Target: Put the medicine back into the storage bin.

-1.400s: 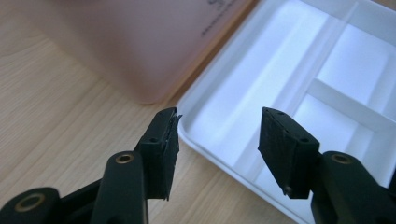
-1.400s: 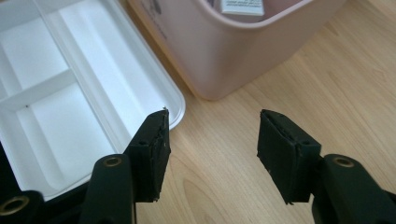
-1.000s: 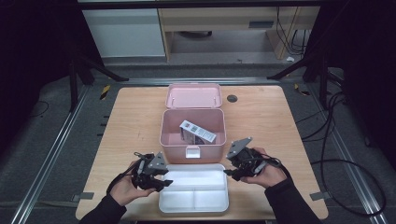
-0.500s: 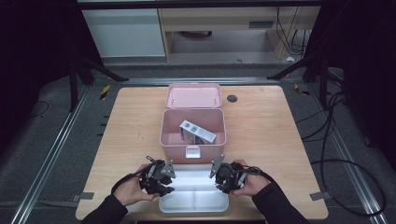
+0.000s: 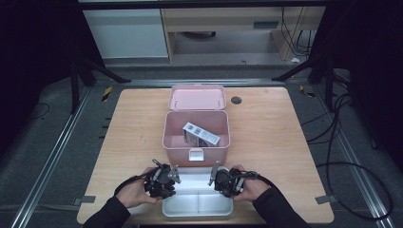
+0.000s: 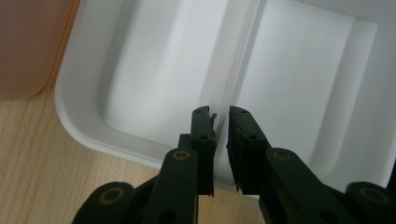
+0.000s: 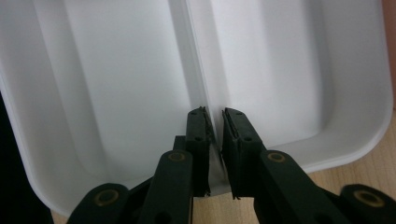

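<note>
Both claws at the white tray's middle ridge

On the desk [image 5: 123,137] at 6 o'clock sits a white two-part tray [image 5: 199,202] — the left claw [image 6: 221,126] and right claw [image 7: 214,123] each straddle its central divider, jaws nearly closed around the ridge with a slim gap left. At 12 o'clock from the tray stands an open pink box [image 5: 196,130] holding a small carton [image 5: 200,134], lid tipped back.

The print on the small box [image 5: 201,134] inside the pink case [image 5: 196,140] is too small to read — the white tray [image 6: 299,70] runs off frame.
</note>
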Tool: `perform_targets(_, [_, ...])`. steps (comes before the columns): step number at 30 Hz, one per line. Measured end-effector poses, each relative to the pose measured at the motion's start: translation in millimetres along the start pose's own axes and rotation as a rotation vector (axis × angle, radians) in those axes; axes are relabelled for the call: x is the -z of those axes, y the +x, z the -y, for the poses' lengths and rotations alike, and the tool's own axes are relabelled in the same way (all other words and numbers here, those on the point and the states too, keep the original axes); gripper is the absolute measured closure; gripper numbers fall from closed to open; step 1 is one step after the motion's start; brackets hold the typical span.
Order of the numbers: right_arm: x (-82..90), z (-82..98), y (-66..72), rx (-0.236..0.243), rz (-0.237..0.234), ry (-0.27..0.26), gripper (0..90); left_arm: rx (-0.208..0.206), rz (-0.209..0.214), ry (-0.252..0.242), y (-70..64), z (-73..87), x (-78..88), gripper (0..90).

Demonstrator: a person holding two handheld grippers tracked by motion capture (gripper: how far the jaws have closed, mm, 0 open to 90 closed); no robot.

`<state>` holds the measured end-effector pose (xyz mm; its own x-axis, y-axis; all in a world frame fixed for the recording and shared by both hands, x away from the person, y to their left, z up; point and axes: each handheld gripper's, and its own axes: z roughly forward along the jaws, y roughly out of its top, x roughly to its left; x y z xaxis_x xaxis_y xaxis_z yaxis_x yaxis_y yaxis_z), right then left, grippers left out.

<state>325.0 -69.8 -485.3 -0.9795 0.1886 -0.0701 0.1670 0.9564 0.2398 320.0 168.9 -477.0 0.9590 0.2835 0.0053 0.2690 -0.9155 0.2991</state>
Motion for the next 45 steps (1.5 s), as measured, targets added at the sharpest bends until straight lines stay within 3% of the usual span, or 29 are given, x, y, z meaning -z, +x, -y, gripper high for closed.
perform_targets(10, [-0.1,-1.8,-0.4,0.013,-0.008,0.009,83.3,-0.067,0.021,0.025,2.0,-0.7,-3.5,83.5])
perform_targets(14, [0.0,-2.7,-0.1,0.007,-0.015,0.016,83.5,-0.104,0.018,0.065,1.9,-4.1,-5.7,83.9])
perform_targets(19, [0.2,-2.9,-0.6,-0.005,-0.024,0.015,83.4,-0.146,0.048,0.101,2.3,-7.1,-5.2,86.3])
perform_targets(22, [3.6,-3.3,0.1,0.006,-0.034,0.006,84.5,-0.173,0.032,0.11,-0.2,-9.2,-2.0,87.3])
perform_targets(25, [11.6,-3.0,2.5,0.004,-0.036,0.0,84.9,-0.186,0.042,0.108,-2.5,-11.4,2.9,87.6])
perform_targets(29, [25.9,-0.8,8.5,0.011,-0.055,-0.005,85.2,-0.207,0.047,0.109,-12.3,-16.2,15.0,87.8])
perform_targets(38, [76.4,-2.2,21.4,0.028,-0.076,-0.046,86.1,-0.241,0.028,0.092,-30.3,-28.1,71.0,88.1])
perform_targets(41, [95.1,-5.0,18.9,0.034,-0.065,-0.063,86.1,-0.25,0.015,0.082,-28.9,-33.6,90.4,88.4])
perform_targets(45, [121.5,-9.4,9.9,0.03,-0.041,-0.102,86.0,-0.252,0.008,0.051,-17.1,-39.2,112.9,88.4])
